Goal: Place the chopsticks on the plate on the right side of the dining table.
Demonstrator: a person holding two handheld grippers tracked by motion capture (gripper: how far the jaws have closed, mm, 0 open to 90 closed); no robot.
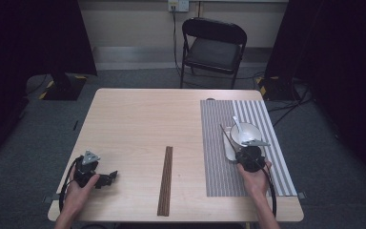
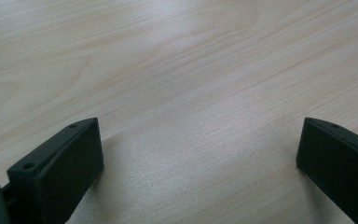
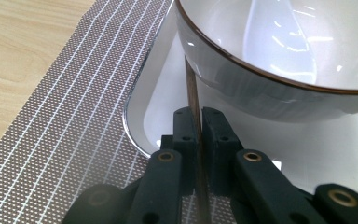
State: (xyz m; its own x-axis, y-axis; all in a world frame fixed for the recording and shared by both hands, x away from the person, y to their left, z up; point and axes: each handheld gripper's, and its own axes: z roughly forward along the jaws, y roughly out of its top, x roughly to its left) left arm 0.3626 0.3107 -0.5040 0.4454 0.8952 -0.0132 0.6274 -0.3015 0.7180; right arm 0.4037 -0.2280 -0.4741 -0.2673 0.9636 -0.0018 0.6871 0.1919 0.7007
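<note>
My right gripper (image 1: 241,150) (image 3: 198,116) is shut on a thin brown chopstick (image 1: 227,136) (image 3: 191,88), which runs up between its jaws and along the rim of a white bowl (image 1: 246,132) (image 3: 270,88). A white spoon (image 1: 237,123) (image 3: 279,32) lies in the bowl, and the bowl stands on a white rectangular plate (image 1: 228,149) (image 3: 163,112). Both rest on a grey striped placemat (image 1: 214,143) (image 3: 74,130). My left gripper (image 1: 108,178) (image 2: 200,140) lies open on the bare wooden table (image 1: 138,124) at the front left, with nothing between its jaws.
A bundle of brown sticks (image 1: 166,179) lies lengthwise at the table's front middle, between my two hands. Beyond the far edge of the table stands a black folding chair (image 1: 213,45). Dark curtains hang at both sides.
</note>
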